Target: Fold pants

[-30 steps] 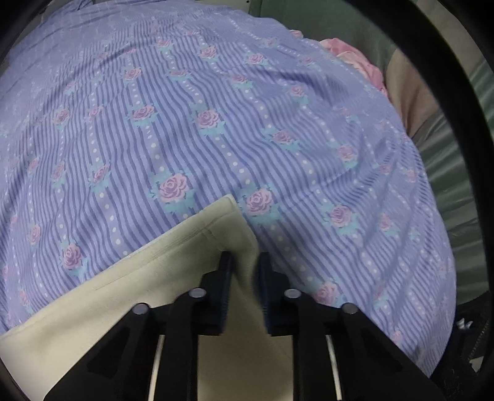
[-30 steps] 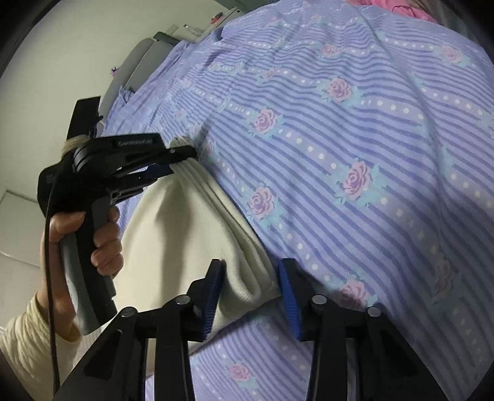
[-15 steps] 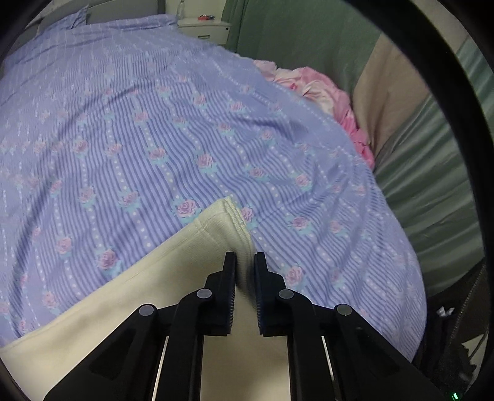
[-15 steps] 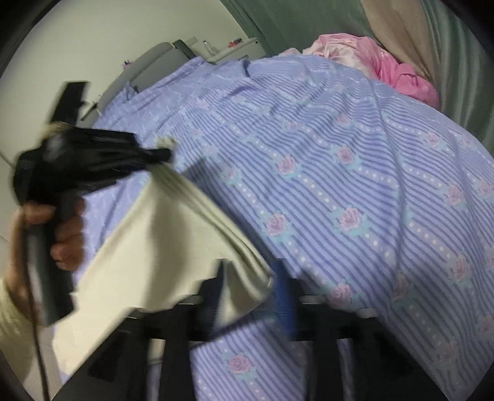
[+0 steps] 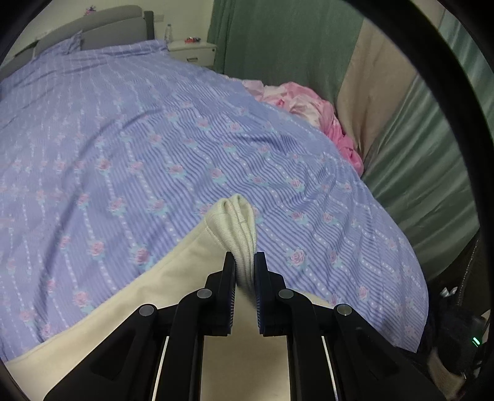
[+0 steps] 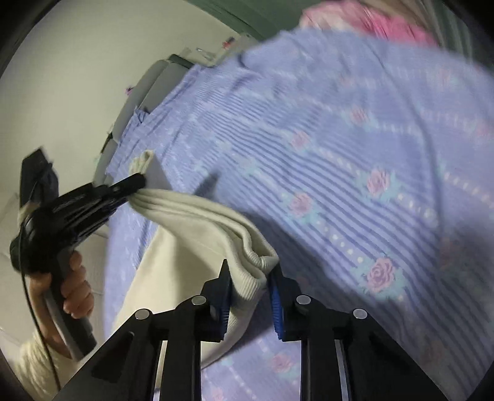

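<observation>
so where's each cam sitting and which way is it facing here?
Left wrist: sits on the left tool, looks along its fingers, down across the bedspread toward the headboard; both fingers show, shut on the cream pants.
Right wrist: sits on the right tool, looks across the bed toward the wall; jaws closing with the pants' ribbed band between them. A hand and the left tool show at left.
Shared: pants, bedspread, pink bedding, left tool.

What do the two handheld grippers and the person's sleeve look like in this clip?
Both grippers, left gripper and right gripper, are matte black, with angular linkages, silver pivot pins and ribbed blue pads. The left one has a grey pistol handle, trailing a thin black cable. The sleeve is cream knit.
</observation>
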A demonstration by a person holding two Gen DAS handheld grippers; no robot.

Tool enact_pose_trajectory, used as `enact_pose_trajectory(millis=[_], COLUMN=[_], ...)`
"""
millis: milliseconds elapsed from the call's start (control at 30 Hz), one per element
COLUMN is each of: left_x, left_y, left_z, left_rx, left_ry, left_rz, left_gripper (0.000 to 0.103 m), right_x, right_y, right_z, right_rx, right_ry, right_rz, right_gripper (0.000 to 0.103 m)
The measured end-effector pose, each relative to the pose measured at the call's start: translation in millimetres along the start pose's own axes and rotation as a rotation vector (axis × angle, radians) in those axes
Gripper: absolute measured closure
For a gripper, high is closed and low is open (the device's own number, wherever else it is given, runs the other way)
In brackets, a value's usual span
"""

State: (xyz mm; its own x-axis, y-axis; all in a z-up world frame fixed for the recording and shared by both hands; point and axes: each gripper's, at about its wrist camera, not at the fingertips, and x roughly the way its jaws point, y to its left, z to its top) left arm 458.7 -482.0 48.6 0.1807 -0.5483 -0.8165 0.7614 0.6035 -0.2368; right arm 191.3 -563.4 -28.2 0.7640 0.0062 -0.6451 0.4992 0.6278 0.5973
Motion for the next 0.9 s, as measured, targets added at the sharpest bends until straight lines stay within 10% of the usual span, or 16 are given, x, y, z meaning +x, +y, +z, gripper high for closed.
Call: enact_pose_trajectory(millis=[367,900], left_x=[-83,-192], left_y=[91,222], left_z=[-31,-115], left_rx=[-0.129,-0.126], left_ry=[-0.048,-0.101], left_rz=[-0.037,-0.045], left_gripper=[0.091,0.091], right_x=[-25,-12], right_y=[166,308], right_z=[-61,-177], right_rx=[-0.577,-0.675], right_ry=[-0.102,-0.012], right_rz=[-0.294,-0.131], right_gripper=[0.081,0.082])
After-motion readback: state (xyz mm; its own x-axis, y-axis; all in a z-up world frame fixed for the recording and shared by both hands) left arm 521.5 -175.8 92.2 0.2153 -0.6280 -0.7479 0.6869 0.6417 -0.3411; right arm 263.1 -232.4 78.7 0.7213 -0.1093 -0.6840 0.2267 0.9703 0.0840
